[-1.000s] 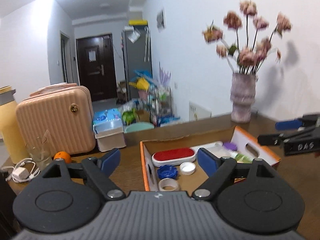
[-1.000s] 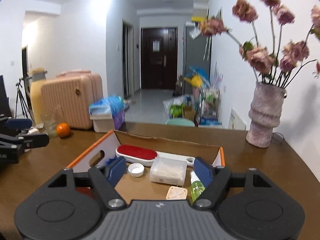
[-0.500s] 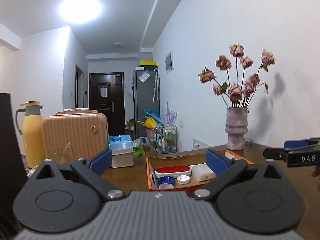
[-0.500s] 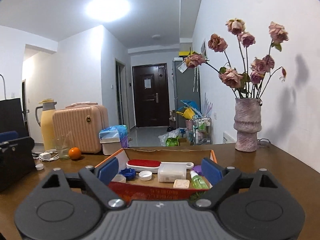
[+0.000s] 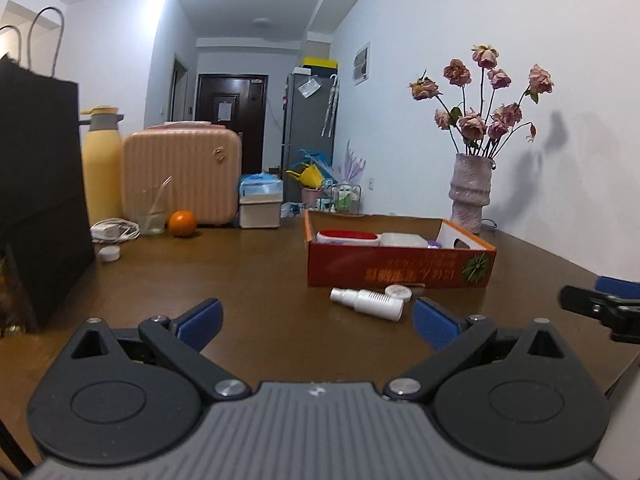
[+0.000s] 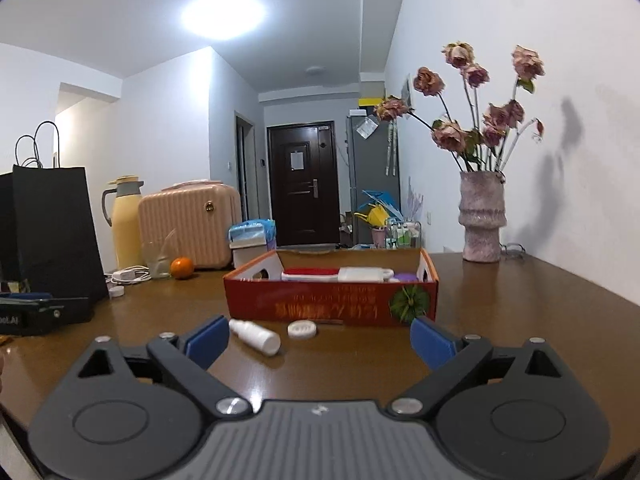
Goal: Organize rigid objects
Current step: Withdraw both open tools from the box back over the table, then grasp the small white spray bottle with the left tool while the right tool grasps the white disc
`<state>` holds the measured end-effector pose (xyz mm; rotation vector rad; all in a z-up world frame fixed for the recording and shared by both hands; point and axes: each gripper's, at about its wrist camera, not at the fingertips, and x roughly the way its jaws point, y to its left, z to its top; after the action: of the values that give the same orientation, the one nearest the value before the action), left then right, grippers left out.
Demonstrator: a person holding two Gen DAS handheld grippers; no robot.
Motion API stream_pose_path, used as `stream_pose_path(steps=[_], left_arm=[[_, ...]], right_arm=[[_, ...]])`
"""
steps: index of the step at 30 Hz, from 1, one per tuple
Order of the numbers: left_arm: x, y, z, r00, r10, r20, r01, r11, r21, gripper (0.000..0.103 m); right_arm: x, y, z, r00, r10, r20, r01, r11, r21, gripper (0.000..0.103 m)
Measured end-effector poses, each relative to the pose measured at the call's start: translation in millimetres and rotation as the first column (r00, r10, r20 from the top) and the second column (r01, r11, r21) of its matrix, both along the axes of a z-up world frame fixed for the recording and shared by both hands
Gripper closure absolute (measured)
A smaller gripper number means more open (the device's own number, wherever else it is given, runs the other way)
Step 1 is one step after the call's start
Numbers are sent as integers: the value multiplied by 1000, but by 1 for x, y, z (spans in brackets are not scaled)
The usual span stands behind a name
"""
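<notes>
I was working in a lived-in home, a flat's dining area opening onto an entry hall. A brown wooden table (image 6: 500,320) carried a vase of dried roses (image 6: 481,216) at two o'clock, a pink suitcase (image 6: 192,226) and yellow thermos (image 6: 126,226) at ten. At twelve stood a dark front door (image 6: 302,184) beside a grey fridge (image 6: 372,176).

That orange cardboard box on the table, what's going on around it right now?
A person holds a gripper in each hand, and neither holds anything. The left gripper stands wide open; the right gripper is opening, nothing between its jaws. The orange box already contains several items, while a white spray bottle and a white cap lie on the table just in front of it.
</notes>
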<state>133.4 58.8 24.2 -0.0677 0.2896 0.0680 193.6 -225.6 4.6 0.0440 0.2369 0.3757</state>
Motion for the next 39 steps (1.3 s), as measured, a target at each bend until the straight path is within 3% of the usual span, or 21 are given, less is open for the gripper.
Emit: stream_pose_path(steps=[5,10,18,21,25,28,33,36,39], left_arm=[[3,-1,-5,1000,-18,-16,18,1000,19,0],[42,-5,-12,995,-19,-98,19,1000,-1,0],[156,-25,-22,977,-25,-211,12,998,-61,0],[211,-36,-29,959,-7,-283,-5,999,-41,0],[253,-40,-43,940,48,-338,-59,998,-20,0],[262,-43,-54,931,49,-362,-47,999,14,0],[250,-38,-62,937,14,-348,51,983,177,0],[242,-17,-65,917,2,-398,70,984,166,0],[236,-2,-64,916,-26,-399,84,988,128,3]], right_arm=[[-9,-1,-8,999,-23,-36,23,1000,13,5],[5,7,-10,998,-28,-59,27,999,-19,5],[54,7,-20,989,-18,-143,10,998,-62,6],[77,5,-20,986,-20,-166,6,996,-88,7],[105,3,-12,988,-4,-155,-13,994,-109,7],[128,8,-9,988,15,-154,-34,992,-123,7],[165,32,-16,980,75,-183,-106,981,-162,7],[191,52,-23,973,101,-207,-142,970,-196,8],[216,68,-32,957,129,-259,-179,967,-180,13]])
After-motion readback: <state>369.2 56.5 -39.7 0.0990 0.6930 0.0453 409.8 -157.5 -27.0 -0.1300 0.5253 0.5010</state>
